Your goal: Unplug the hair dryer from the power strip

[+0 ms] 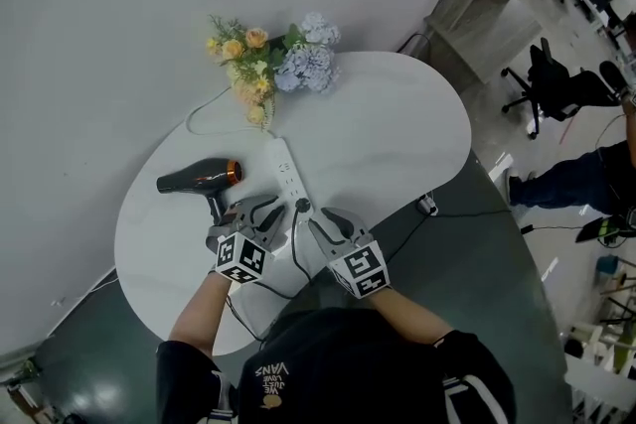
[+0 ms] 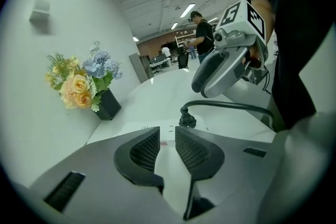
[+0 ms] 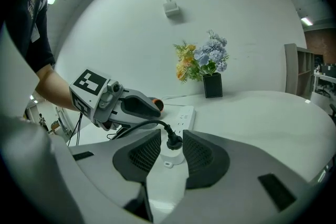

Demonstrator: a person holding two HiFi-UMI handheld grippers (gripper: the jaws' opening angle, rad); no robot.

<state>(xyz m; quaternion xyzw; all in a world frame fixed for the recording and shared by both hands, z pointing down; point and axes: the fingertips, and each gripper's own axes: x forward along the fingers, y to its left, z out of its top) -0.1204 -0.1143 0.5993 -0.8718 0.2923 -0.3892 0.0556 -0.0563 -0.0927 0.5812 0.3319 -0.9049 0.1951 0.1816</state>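
- Right gripper, jaws released, straddles the plug on the power strip.
- Left gripper: jaws released, empty.
- Head view alone shows the whole hair dryer, at the strip's nine o'clock.

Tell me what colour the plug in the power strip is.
Black. The plug sits in the white power strip, clearest in the right gripper view.

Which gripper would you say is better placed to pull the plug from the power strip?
Right: the plug sits between the open fingers of the right gripper. The left gripper points at the power strip, with the plug off to one side.
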